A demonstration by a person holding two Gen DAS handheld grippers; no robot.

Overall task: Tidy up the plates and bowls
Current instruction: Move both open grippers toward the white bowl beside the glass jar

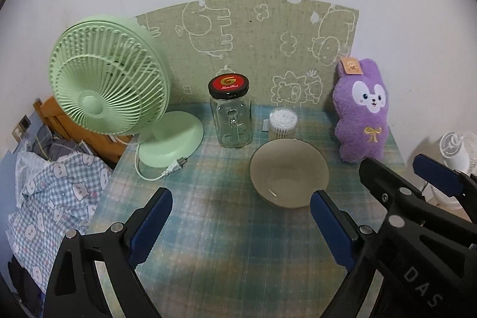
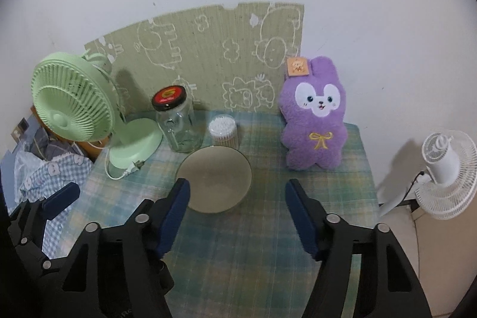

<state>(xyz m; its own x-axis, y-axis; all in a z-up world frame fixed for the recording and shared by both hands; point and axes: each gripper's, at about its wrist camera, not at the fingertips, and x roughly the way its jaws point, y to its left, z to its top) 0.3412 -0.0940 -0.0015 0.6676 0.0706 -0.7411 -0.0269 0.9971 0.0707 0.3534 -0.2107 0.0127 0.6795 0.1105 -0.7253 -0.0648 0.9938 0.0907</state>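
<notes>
One greyish-green bowl [image 1: 289,172] stands empty and upright on the plaid tablecloth [image 1: 226,252], in front of a cotton-swab box. My left gripper [image 1: 241,225] is open above the cloth, nothing between its blue pads; the bowl lies just beyond its right finger. My right gripper [image 1: 393,166] shows beside it on the right, close to the bowl's right side. In the right wrist view the right gripper [image 2: 238,213] is open and empty, the bowl [image 2: 214,179] just ahead of its left finger [image 2: 176,210]. A pad of the left gripper [image 2: 61,200] shows at lower left.
Along the back of the table stand a green desk fan [image 1: 107,79] with a loose plug, a lidded glass jar [image 1: 231,115], a cotton-swab box [image 1: 282,125] and a purple plush rabbit [image 1: 362,109]. A white fan [image 2: 444,166] stands off the table's right edge; bedding [image 1: 53,192] lies left.
</notes>
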